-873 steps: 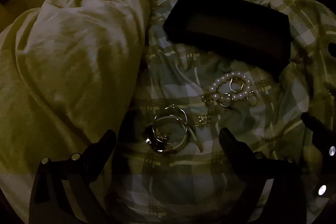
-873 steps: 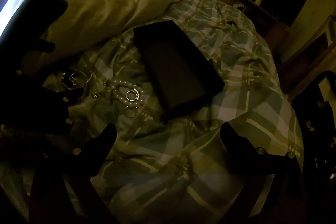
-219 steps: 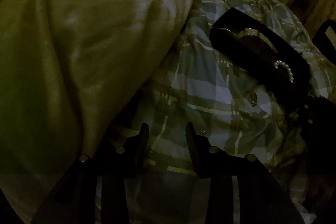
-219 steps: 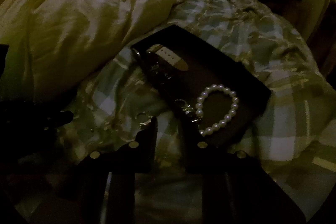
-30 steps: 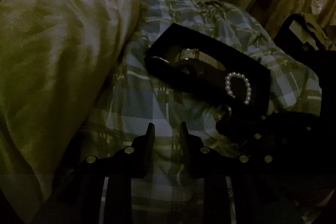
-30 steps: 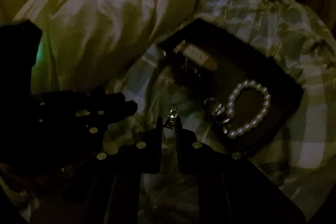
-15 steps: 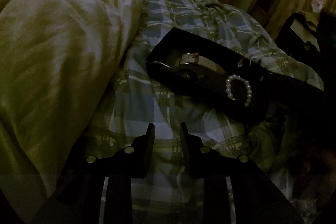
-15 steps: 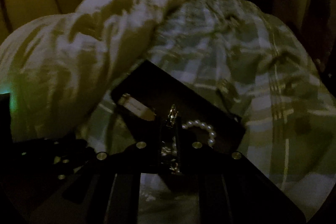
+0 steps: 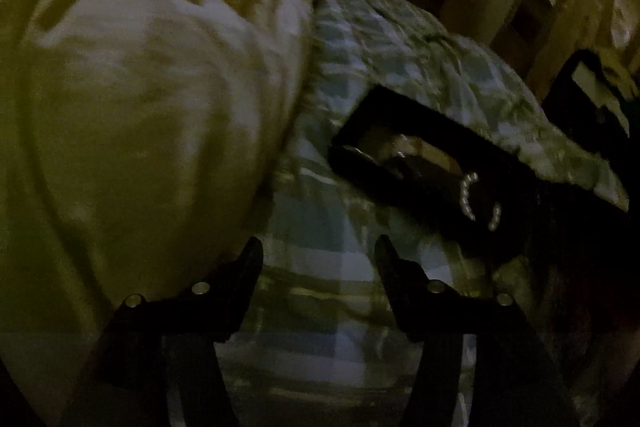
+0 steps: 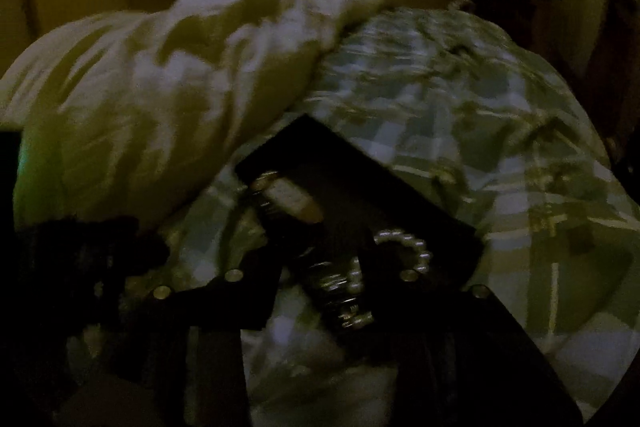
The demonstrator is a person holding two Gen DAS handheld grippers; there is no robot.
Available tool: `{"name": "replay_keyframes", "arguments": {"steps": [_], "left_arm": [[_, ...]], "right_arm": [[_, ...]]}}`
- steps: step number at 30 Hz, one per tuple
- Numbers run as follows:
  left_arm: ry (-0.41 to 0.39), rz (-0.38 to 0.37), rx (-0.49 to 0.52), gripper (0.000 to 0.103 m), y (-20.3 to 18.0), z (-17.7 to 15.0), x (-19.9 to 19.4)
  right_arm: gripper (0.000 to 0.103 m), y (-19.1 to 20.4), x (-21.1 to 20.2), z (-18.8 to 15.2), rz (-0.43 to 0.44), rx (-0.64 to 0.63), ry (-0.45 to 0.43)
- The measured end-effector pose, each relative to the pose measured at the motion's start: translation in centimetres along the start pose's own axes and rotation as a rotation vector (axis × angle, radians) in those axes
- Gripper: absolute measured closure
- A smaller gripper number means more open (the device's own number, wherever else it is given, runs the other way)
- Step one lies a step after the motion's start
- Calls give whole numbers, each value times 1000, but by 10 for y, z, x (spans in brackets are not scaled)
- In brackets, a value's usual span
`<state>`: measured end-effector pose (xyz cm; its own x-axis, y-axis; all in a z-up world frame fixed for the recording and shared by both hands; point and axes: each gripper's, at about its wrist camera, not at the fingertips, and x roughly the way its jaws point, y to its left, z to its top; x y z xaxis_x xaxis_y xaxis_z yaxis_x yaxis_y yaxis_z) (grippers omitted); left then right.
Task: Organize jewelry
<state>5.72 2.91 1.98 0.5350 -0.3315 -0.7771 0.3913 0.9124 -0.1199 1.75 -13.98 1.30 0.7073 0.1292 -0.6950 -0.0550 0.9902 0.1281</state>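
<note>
A plaid bedspread [image 9: 320,227] in pale blue and green covers the bed and carries everything else in the scene. A bulky cream duvet [image 9: 152,115] is heaped along its left side, reaching close to the far-left corner of the tray in the right wrist view. Lighting is dim and both views are blurred.

A black rectangular jewelry tray [image 10: 360,187] lies on the bedspread, right of the duvet. Contents seen in the right wrist view: a pale watch strap [image 10: 292,203] at the far-left end, a pearl bracelet [image 10: 404,255] toward the near-right end, and a cluster of small metal pieces [image 10: 340,291] just beside the pearls at the near edge. The individual items in that cluster cannot be told apart.

The right gripper [image 10: 320,267] hangs over the near edge of the tray. Its jaws have just been opening and now stand apart; the metal cluster shows in the gap between them, and no pad is seen pressing on it.

The left gripper [image 9: 318,251] is held over bare bedspread, left of the tray and just beside the duvet's edge. Its jaws have likewise just been opening, stand clearly apart, and have nothing between them. From this view the tray [image 9: 400,171] and part of the pearl bracelet [image 9: 468,195] are visible ahead to the right.
</note>
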Motion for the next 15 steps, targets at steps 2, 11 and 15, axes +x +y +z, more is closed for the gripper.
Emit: {"name": "replay_keyframes", "arguments": {"steps": [2, 11, 15], "left_arm": [[-16, 36, 7, 46, 6, 3, -5], [6, 55, 52, 49, 9, 7, -9], [23, 36, 69, 50, 9, 10, -12]], "right_arm": [[66, 18, -1, -5, 33, -87, 12], [89, 46, 32, -24, 166, -173, 159], [89, 54, 48, -32, 197, -186, 226]]}}
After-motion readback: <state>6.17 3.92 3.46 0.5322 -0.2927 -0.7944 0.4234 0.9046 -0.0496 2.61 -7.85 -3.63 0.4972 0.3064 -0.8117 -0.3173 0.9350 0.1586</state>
